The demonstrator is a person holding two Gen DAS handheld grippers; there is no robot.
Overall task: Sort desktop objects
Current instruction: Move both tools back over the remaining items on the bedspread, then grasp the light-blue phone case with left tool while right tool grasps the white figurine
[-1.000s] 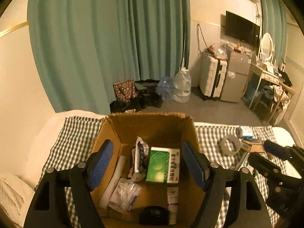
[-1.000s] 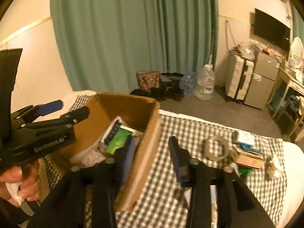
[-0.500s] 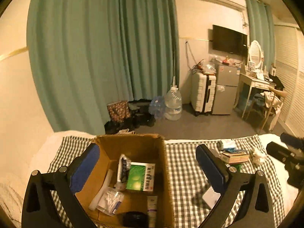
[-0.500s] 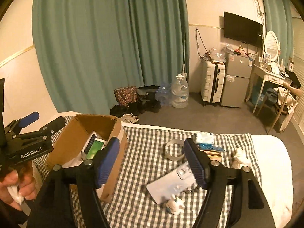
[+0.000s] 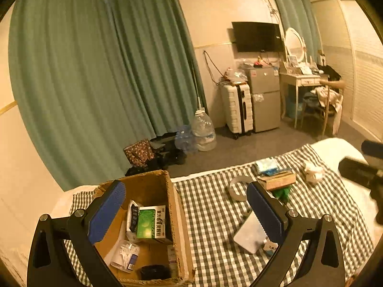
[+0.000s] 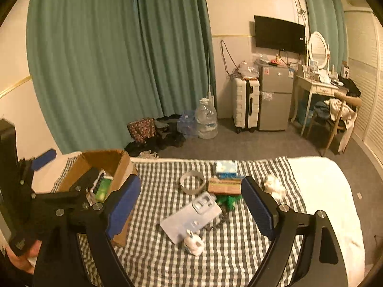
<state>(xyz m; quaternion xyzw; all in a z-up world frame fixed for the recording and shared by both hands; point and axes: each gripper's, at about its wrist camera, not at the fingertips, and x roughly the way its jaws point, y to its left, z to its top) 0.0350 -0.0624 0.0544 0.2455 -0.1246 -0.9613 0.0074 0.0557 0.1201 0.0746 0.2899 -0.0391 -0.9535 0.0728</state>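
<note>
A cardboard box (image 5: 176, 205) (image 6: 121, 167) stands at the left on a checked cloth and holds a green carton (image 5: 149, 224) and several small items. To its right lie a white phone case (image 6: 191, 215), a tape roll (image 6: 192, 185), a brown box (image 6: 223, 186), a blue tissue pack (image 6: 225, 167), a green item (image 6: 229, 199), a small white figure (image 6: 194, 244) and a crumpled white thing (image 6: 273, 184). My left gripper (image 5: 186, 210) is open and empty, raised over the box's right wall. My right gripper (image 6: 191, 210) is open and empty, high above the phone case.
The checked cloth (image 6: 239, 251) covers a white bed (image 6: 323, 191). Beyond the bed's far edge are green curtains (image 6: 119, 59), water bottles (image 6: 205, 122), a suitcase (image 6: 246, 102), a small fridge (image 6: 275, 98) and a dressing table with a chair (image 6: 335, 110).
Both grippers have risen and pulled back from the box, and both have opened wider. The left one now looks further right, showing the cloth's loose objects.
</note>
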